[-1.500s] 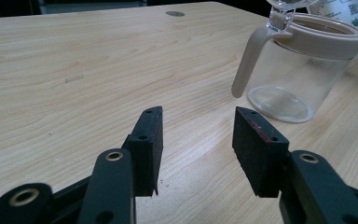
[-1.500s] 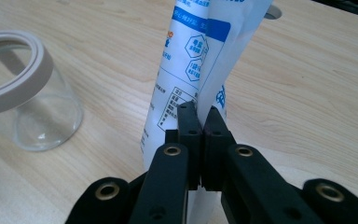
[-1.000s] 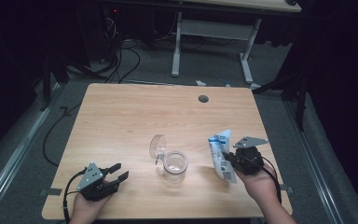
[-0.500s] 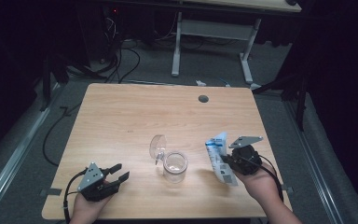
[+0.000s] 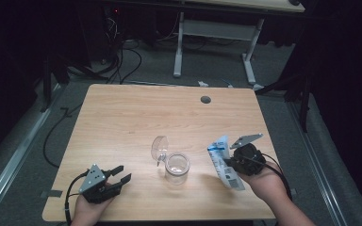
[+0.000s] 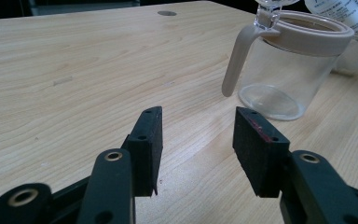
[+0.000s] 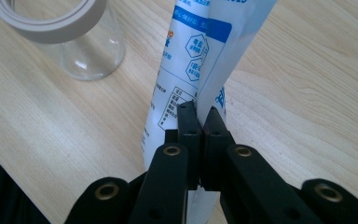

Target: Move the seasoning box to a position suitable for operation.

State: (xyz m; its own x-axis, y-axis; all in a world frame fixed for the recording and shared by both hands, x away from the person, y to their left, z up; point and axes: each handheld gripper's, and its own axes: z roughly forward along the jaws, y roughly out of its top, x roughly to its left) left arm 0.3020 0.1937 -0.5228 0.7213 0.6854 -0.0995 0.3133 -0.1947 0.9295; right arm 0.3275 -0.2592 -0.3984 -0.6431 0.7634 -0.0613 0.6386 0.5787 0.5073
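Our right gripper has dropped slightly beside the open glass jar, fingers clamped on the blue-and-white pouch. Our left gripper waits with fingers apart, empty, left of the jar. Pouring seems imminent.

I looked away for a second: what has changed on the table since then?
The right claw, still shut on the white and blue pouch, has drifted slightly down toward the table's near edge, carrying the pouch with it. The left claw stays open and still; the glass jar with its raised lid has not moved.
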